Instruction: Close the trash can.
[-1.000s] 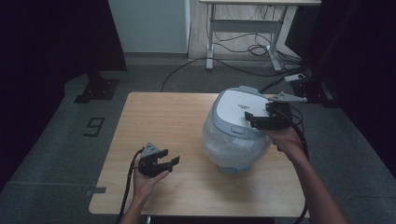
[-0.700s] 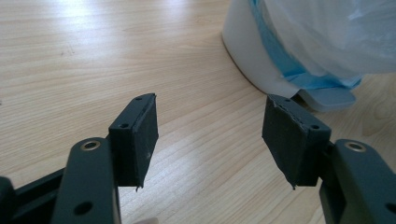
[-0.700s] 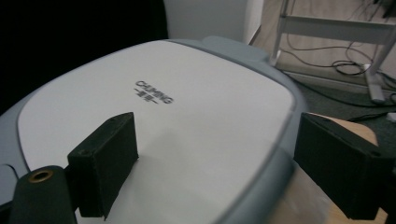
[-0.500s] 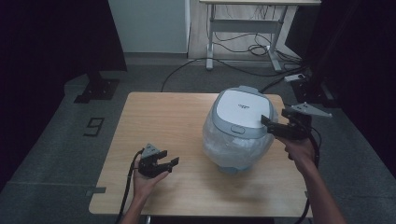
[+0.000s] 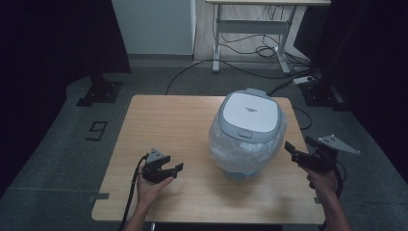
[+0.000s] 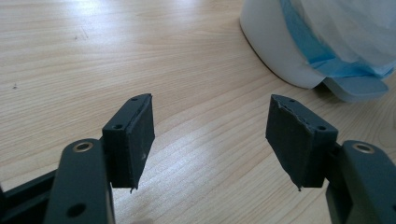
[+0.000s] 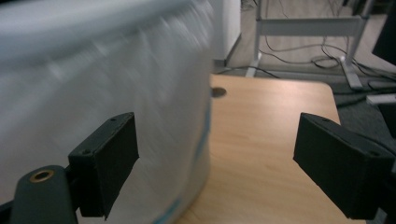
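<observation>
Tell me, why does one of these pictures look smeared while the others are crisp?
In the right gripper view the wrapped rice cooker is streaked with motion blur, while the black pads stay fairly sharp. The left gripper view is crisp: the wooden table shows its grain under bright, even light. The high view is dim, the floor dark around the lit tabletop.

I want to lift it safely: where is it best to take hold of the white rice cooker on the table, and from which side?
Probably low on the rice cooker, at its rounded body under the wrap, one gripper from each side. The lid is wide and flat, and the right gripper stands open beside its right side.
</observation>
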The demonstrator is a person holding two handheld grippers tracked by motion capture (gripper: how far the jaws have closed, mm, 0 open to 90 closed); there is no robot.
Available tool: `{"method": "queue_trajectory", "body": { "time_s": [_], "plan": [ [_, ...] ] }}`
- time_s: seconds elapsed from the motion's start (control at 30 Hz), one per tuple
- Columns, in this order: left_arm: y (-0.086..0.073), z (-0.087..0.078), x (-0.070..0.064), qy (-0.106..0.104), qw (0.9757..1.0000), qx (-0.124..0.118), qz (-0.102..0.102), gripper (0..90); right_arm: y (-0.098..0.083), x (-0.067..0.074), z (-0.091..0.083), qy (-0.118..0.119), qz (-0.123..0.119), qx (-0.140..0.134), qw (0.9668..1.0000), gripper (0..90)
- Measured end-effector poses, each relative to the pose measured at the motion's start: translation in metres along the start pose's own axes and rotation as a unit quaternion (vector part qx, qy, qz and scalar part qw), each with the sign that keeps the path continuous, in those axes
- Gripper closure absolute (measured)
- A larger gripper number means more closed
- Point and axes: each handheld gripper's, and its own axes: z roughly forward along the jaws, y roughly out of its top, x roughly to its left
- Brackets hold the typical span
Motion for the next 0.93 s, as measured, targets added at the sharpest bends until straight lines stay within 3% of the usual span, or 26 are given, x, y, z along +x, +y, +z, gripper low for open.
{"method": "queue_trajectory", "body": {
  "time_s": [0.3, 0.4, 0.47, 0.53, 0.7, 0.93],
  "plan": [
    [-0.002, 0.002, 0.002, 0.007, 1.0000, 0.002, -0.002, 31.5, -0.065, -0.026, 0.018, -0.029, 0.021, 0.056, 0.9978, 13.4],
    [-0.003, 0.003, 0.003, 0.008, 0.9999, 0.005, -0.004, 31.3, -0.086, -0.029, 0.026, -0.035, 0.025, 0.086, 0.9954, 13.4],
    [-0.003, 0.004, 0.003, 0.009, 0.9999, 0.005, -0.005, 31.2, -0.096, -0.029, 0.032, -0.039, 0.015, 0.109, 0.9932, 13.3],
    [-0.004, 0.004, 0.003, 0.010, 0.9999, 0.004, -0.006, 31.1, -0.101, -0.028, 0.035, -0.041, 0.003, 0.125, 0.9913, 13.3],
    [-0.005, 0.006, 0.004, 0.014, 0.9999, 0.007, -0.005, 30.8, -0.109, -0.027, 0.041, -0.039, 0.002, 0.139, 0.9896, 13.6],
    [-0.007, 0.014, 0.007, 0.030, 0.9993, 0.020, -0.004, 29.4, -0.112, -0.029, 0.041, -0.041, 0.002, 0.140, 0.9893, 13.7]
  ]
}}
